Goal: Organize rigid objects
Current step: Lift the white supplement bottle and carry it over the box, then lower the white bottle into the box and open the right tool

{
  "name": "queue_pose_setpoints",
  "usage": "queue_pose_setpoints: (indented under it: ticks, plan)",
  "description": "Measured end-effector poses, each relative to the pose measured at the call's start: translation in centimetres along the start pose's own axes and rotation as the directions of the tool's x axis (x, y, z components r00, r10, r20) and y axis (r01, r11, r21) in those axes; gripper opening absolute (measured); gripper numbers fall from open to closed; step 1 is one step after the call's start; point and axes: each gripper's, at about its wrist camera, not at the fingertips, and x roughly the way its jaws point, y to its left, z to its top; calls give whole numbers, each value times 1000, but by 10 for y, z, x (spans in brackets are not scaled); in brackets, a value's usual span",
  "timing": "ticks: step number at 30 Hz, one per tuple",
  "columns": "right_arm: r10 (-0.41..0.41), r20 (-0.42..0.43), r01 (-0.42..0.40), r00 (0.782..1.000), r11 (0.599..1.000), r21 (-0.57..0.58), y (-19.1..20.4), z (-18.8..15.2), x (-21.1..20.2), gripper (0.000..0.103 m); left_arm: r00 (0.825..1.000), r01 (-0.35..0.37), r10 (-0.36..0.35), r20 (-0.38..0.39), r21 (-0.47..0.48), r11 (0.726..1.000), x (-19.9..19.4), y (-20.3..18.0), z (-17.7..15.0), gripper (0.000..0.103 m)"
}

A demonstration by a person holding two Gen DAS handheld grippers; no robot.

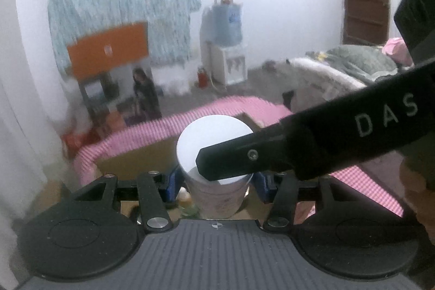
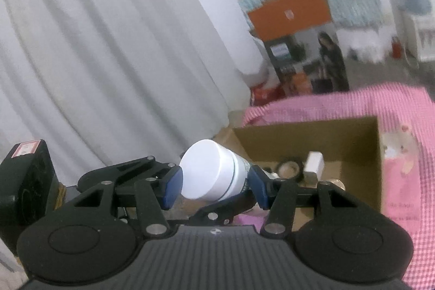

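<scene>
Both grippers closed on one white-lidded jar. Seen from the left wrist, the left gripper (image 1: 216, 182) pinched the jar (image 1: 217, 189) by its pinkish body, a blue pad (image 1: 170, 188) at nine o'clock and another at three o'clock, each against the wall just under the lid (image 1: 214, 137). The jar stood roughly upright in that view, its flat lid facing the camera. From two o'clock a black finger (image 1: 233, 161) of the other gripper crossed the lid.

Seen from the right wrist, the right gripper (image 2: 214, 182) clamped the same jar (image 2: 217, 173) at the lid end, one blue pad (image 2: 172, 188) at nine o'clock and one at three o'clock, both touching it. Here the jar lay tilted, lid toward ten o'clock. The left gripper's black linkage (image 2: 217, 211) showed beneath it at six o'clock.

An open cardboard box (image 2: 375, 159) sat at three o'clock of the jar on a pink checked cloth (image 2: 402, 105). Inside it lay small items, among them a white block (image 2: 314, 165); the rest were too blurred to name. White curtain (image 2: 95, 45) filled nine o'clock.
</scene>
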Motion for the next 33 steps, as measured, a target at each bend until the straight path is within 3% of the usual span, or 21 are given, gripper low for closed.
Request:
queue_pose_setpoints:
  ticks: [5, 12, 24, 33]
  plan:
    - [-17, -74, 22, 997, 997, 78, -40, 6, 26, 57, 994, 39, -44, -98, -51, 998, 38, 5, -1, 53]
    - [-1, -175, 31, 984, 985, 171, -78, -2, 46, 57, 971, 78, -100, -215, -109, 991, 69, 9, -9, 53]
    - [-33, -310, 88, 950, 982, 167, -102, -11, 68, 57, 932, 108, -147, -330, -132, 985, 98, 3, -19, 53]
    - [-86, -369, 125, 925, 989, 82, -102, -15, 78, 56, 920, 102, -141, -367, -123, 987, 111, -5, -24, 53]
